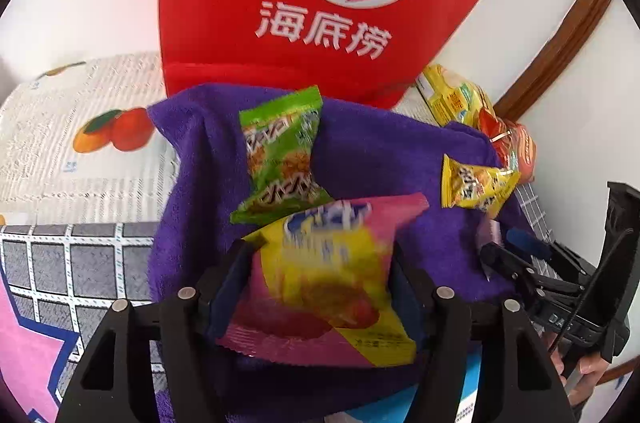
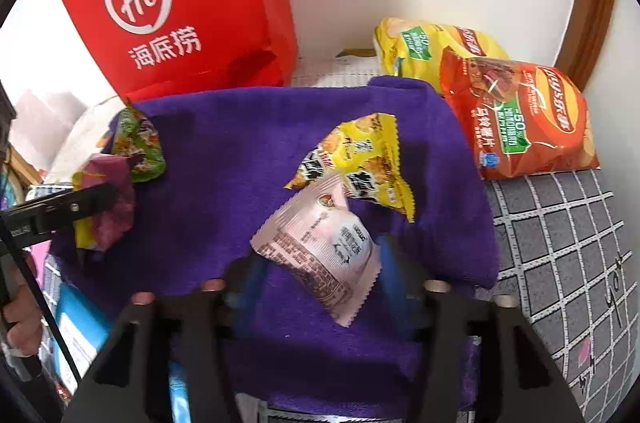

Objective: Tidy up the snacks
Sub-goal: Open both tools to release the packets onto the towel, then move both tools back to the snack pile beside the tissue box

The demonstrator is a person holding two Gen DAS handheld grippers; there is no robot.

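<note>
Lying between the left gripper [image 1: 320, 263]'s parted jaws is a pink-and-yellow snack packet [image 1: 324, 283] on the purple towel [image 1: 372, 151], while the right gripper [image 2: 320, 263]'s jaws are standing apart around a pale pink packet [image 2: 320, 247].

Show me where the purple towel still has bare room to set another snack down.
Freest: the middle of the purple towel, between the green snack packet on one side and the yellow snack packet on the other, below the red paper bag. Crowded: around the yellow packet, where the pale pink packet overlaps it, and the corner by the orange chip bag.

pink-yellow packet [image 1: 320, 287] | green packet [image 1: 280, 151] | on purple towel [image 1: 380, 151]
</note>
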